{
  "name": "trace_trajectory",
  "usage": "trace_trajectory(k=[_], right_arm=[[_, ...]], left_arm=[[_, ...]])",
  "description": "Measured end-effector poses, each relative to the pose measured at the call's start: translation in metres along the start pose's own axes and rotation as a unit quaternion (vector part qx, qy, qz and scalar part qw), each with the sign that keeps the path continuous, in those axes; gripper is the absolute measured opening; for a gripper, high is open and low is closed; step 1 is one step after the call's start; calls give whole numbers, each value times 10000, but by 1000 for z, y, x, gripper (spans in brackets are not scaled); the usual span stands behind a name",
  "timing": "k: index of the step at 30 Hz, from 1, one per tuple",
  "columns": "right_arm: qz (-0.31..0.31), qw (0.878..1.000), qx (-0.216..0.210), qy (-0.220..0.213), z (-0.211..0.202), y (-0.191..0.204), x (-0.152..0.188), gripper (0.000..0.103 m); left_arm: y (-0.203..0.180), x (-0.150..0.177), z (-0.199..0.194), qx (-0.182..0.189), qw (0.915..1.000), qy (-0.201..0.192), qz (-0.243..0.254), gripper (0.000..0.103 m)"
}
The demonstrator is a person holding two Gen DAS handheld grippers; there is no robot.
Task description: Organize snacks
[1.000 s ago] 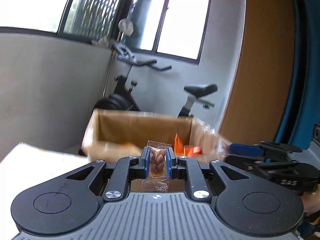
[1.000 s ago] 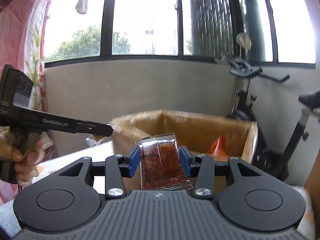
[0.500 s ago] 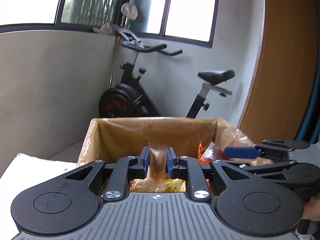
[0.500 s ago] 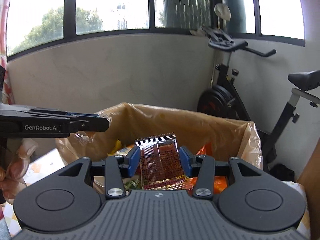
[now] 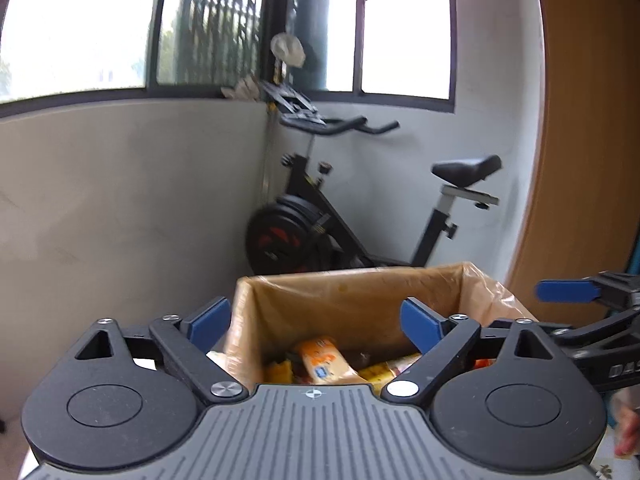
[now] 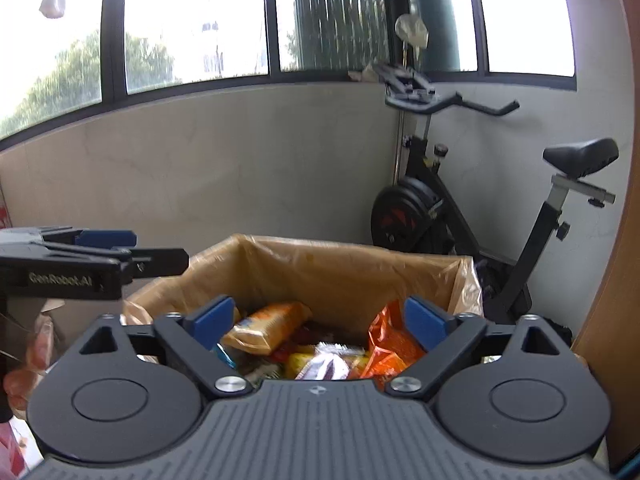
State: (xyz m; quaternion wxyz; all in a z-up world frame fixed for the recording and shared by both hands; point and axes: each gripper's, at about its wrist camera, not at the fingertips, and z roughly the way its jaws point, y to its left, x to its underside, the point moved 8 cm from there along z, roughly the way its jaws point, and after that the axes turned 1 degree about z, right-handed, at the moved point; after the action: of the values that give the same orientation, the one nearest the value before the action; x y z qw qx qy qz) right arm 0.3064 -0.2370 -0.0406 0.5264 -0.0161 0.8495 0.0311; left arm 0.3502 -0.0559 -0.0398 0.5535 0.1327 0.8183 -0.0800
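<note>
Snacks that were pinched half a second ago are no longer held: the clear-wrapped twisted biscuit is gone from the left hand-held gripper (image 5: pixel 316 320), and the red-brown flat packet is gone from the right hand-held gripper (image 6: pixel 320 318). Both pairs of blue-padded fingers are now seen spread wide, with nothing between them.

Directly below and ahead of both grippers, the brown cardboard box lined with translucent plastic film (image 6: pixel 340 264) is seen with its top open. Inside it, a jumble of snack packets is visible: an orange-and-yellow wrapped packet (image 6: pixel 268 326) lies toward the left wall, a crinkled orange bag (image 6: pixel 390 340) leans toward the right wall, and a pale silver packet (image 6: pixel 324 364) lies between them. Which of these was just released cannot be told.

The left gripper is seen over the box's left rim, the right gripper over its near rim. Open air is left above the box. A black exercise bike (image 5: pixel 320 232) stands behind the box, against the grey wall (image 5: pixel 120 200).
</note>
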Motion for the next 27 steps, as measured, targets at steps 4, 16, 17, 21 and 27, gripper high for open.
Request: trace_trajectory(k=[4, 16, 17, 21, 27], right_arm=[[179, 9994, 224, -196, -20, 5, -12, 103], [332, 9983, 206, -432, -77, 25, -27, 103], [315, 9983, 178, -452, -81, 28, -27, 103], [268, 9979, 193, -565, -99, 36, -29, 103], [222, 9977, 240, -602, -112, 42, -29, 103]], left_arm=[[-2, -9, -25, -339, 9990, -212, 196, 96], [-7, -36, -89, -191, 9979, -611, 102, 98], [-7, -37, -93, -172, 9980, -606, 66, 98], [-6, -38, -102, -112, 9980, -606, -139, 98], [0, -34, -105, -7, 9978, -562, -364, 98]])
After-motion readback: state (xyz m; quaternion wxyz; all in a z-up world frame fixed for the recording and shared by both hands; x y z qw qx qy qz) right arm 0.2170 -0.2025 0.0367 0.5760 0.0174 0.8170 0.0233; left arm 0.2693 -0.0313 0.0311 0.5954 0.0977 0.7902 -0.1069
